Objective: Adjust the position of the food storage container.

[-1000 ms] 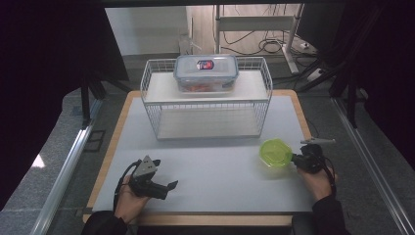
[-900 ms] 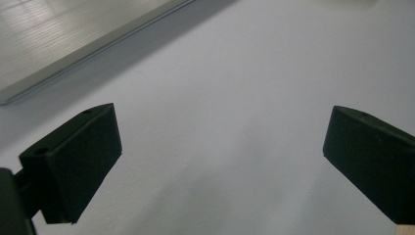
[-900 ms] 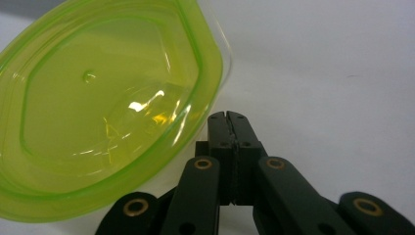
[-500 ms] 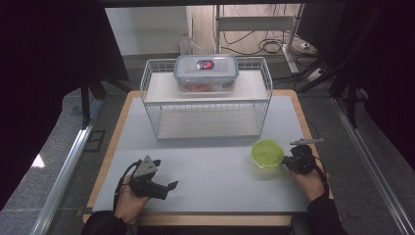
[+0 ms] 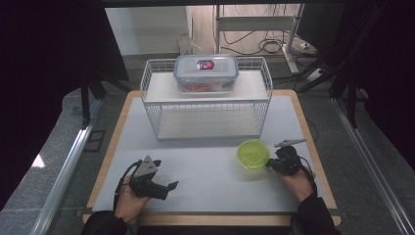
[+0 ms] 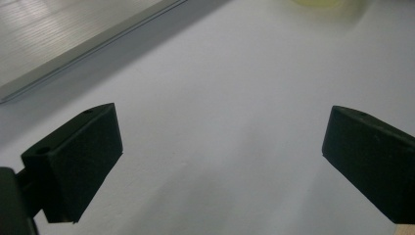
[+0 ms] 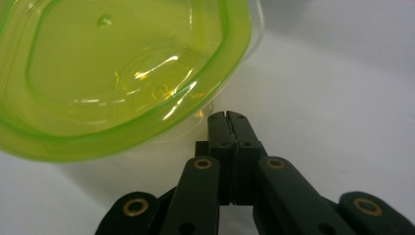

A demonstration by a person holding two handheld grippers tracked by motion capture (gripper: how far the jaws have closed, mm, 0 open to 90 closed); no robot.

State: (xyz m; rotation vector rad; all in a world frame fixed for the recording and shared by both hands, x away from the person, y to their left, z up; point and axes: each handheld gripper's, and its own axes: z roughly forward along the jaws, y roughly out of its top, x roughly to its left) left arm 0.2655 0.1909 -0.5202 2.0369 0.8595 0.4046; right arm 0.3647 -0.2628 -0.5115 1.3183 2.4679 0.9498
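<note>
A low, clear container with a lime-green lid (image 5: 253, 154) sits on the grey mat right of centre. In the right gripper view the lime-green lid (image 7: 117, 73) lies close ahead. My right gripper (image 5: 270, 165) lies low at the container's right side. Its jaws are shut together with nothing between them, and the right gripper's tip (image 7: 228, 116) sits right under the lid's rim. My left gripper (image 5: 169, 188) rests in a hand near the front left of the mat. The left gripper (image 6: 222, 122) stands wide open over bare mat.
A white wire rack (image 5: 205, 98) stands across the back of the mat, with a clear lidded box (image 5: 206, 72) holding something red on its top shelf. The wooden table edge (image 5: 313, 147) frames the mat. Cables and a stand lie on the floor behind.
My right gripper has slid left across the mat, and the green-lidded container has shifted left ahead of it. The left gripper has stayed put.
</note>
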